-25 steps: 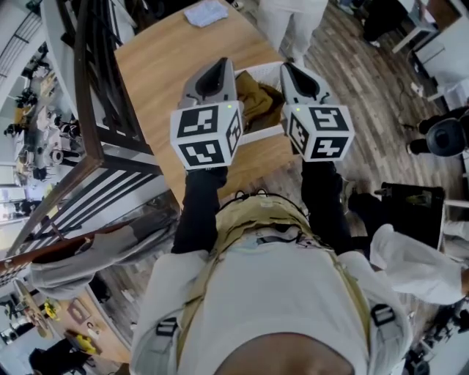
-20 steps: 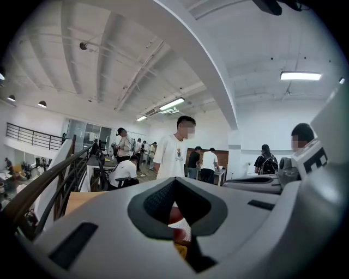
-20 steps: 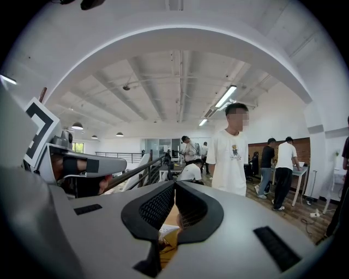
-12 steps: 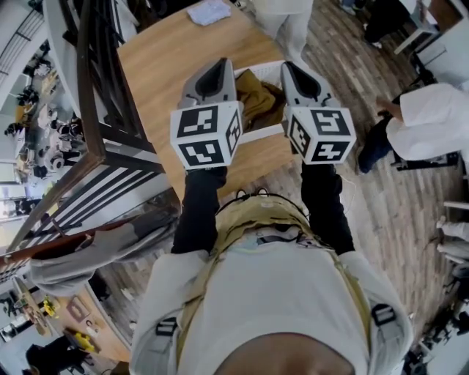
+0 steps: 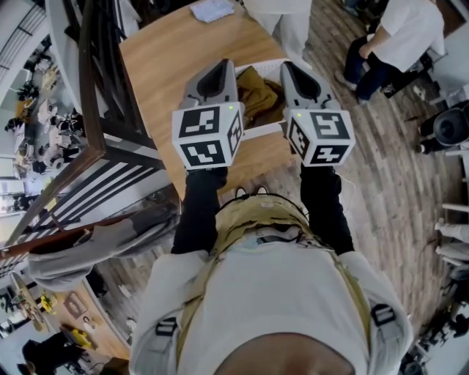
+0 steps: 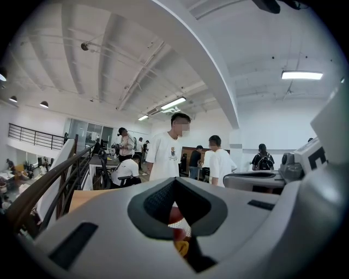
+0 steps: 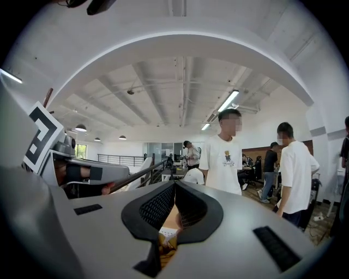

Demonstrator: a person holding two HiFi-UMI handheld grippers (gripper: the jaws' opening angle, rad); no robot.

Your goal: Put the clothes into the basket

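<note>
Basket (image 5: 262, 132) largely hidden behind left gripper (image 5: 220, 66), right gripper (image 5: 288, 68); blue cloth (image 5: 212, 9) cropped.

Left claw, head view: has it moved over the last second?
No. The left claw is at the same place over the left side of the white basket, next to the brown garment.

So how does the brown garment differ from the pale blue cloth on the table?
The brown garment is a dark olive-brown, while the pale blue cloth is light. The garment sits bunched up inside the white basket; the cloth lies fairly flat on the bare wooden table, at its far end. Both are pieces of fabric.
</note>
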